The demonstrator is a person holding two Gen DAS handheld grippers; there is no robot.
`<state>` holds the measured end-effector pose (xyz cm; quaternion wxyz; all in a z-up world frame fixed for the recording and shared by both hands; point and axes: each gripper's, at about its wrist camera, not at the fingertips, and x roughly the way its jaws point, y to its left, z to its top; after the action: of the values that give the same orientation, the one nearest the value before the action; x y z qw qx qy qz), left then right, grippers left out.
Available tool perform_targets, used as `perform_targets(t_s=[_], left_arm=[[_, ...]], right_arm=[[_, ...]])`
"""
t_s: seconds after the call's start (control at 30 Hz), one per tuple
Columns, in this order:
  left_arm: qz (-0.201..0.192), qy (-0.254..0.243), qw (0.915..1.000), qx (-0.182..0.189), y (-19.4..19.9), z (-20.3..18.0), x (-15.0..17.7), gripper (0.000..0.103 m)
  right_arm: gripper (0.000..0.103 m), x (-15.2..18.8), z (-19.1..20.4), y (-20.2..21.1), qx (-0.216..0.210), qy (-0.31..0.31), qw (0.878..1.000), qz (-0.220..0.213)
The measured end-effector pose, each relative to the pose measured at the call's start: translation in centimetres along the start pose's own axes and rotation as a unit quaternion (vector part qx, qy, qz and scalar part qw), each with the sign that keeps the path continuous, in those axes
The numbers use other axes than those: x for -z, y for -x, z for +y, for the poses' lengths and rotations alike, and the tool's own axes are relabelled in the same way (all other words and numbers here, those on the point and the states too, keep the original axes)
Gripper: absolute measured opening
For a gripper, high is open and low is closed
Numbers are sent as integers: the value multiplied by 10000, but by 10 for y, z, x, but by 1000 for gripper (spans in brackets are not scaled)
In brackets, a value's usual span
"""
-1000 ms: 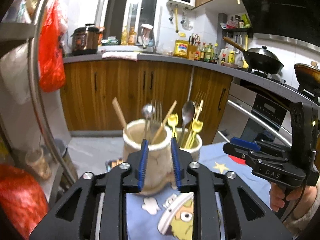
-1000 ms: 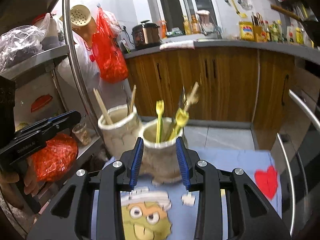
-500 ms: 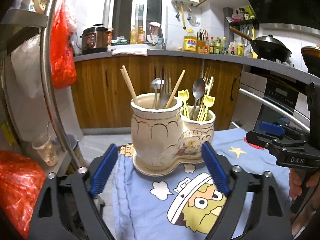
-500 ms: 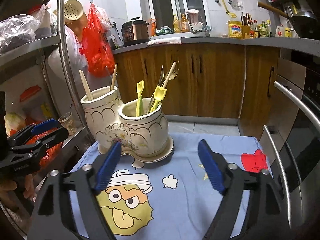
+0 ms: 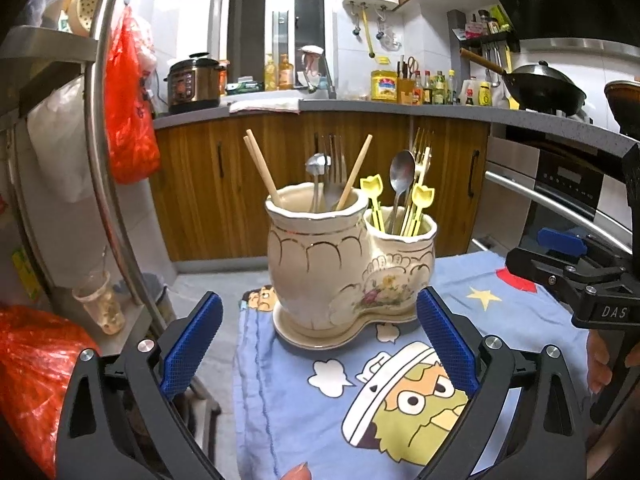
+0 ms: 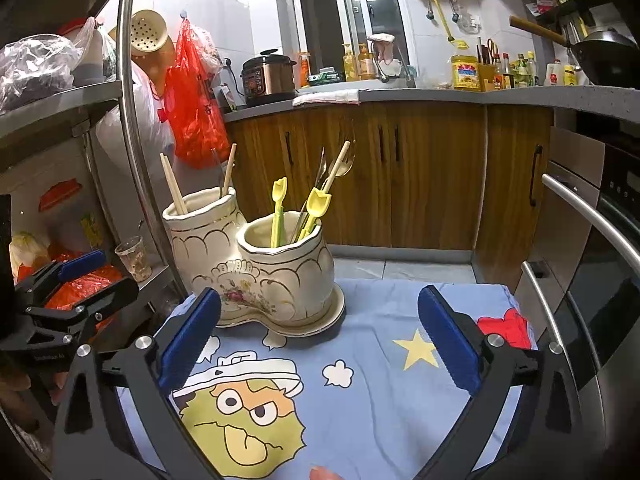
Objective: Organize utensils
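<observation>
Both claws [image 5: 318, 340] [image 6: 319, 338] opening, empty

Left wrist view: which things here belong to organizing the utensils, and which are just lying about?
Belonging to the job:
ceramic holder
chopsticks
yellow picks
spoon

Just lying about:
cartoon cloth
red bag
rice cooker
wok
plastic cup

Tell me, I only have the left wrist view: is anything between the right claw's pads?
Observer: No. The right claw is opening, and only the blue cartoon-print cloth shows between its blue pads.
Operator: What is the red patch half hidden behind that claw?
Observer: A red heart print at the cloth's right edge, beside the stainless oven door.
</observation>
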<state>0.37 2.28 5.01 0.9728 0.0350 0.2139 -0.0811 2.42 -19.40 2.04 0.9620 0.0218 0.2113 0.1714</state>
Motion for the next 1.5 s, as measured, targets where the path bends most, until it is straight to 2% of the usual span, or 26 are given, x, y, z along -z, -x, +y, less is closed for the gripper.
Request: perform_targets(t_s=[0.3,1.5], left_arm=[[8,48,10000,3,-2,1,2,97],[17,42,10000,-52,-2,5,5,97]], right_arm=[[97,3,6,0,44,187,9998,-4],[97,6,7,-3,46,205,9998,21]])
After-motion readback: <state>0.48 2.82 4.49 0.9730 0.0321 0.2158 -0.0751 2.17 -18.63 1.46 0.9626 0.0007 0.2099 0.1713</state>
